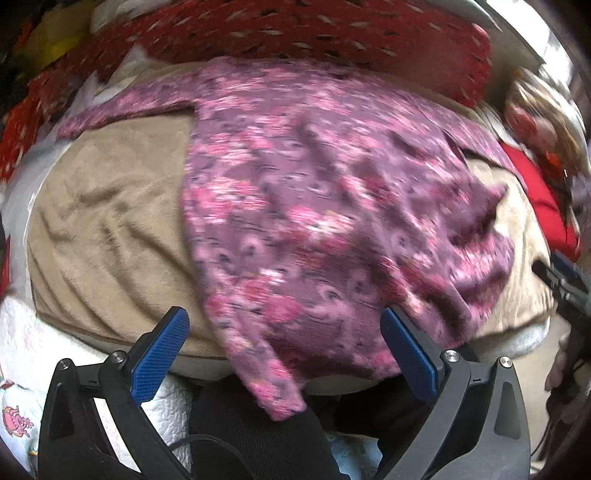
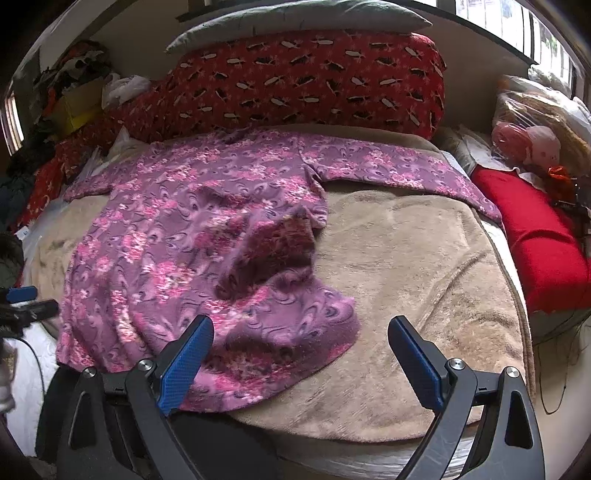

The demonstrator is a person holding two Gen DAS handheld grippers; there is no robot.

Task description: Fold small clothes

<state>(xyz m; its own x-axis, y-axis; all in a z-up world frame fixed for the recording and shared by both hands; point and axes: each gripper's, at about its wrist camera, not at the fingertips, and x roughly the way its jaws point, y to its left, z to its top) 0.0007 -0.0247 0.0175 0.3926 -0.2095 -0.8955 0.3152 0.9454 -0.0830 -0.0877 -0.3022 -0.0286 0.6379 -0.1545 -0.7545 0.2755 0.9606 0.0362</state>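
Note:
A purple floral long-sleeved top (image 2: 177, 229) lies spread on a beige blanket (image 2: 406, 258), sleeves out to both sides, its lower right part rumpled and turned up. In the left wrist view the top (image 1: 314, 206) is blurred, and its hem corner hangs over the blanket's near edge. My left gripper (image 1: 284, 332) is open above that hem, with nothing between its blue pads. My right gripper (image 2: 301, 343) is open too, its left finger over the top's lower edge. The right gripper (image 1: 561, 284) shows at the far right of the left wrist view, and the left gripper (image 2: 22, 302) at the far left of the right wrist view.
A red patterned bolster (image 2: 295, 85) lies behind the top under a grey pillow (image 2: 295, 14). A red cloth (image 2: 535, 240) and a bag (image 2: 524, 144) sit right; clutter (image 2: 74, 85) piles up back left. White quilted bedding (image 1: 22, 354) lies beyond the blanket's (image 1: 110, 221) near left edge.

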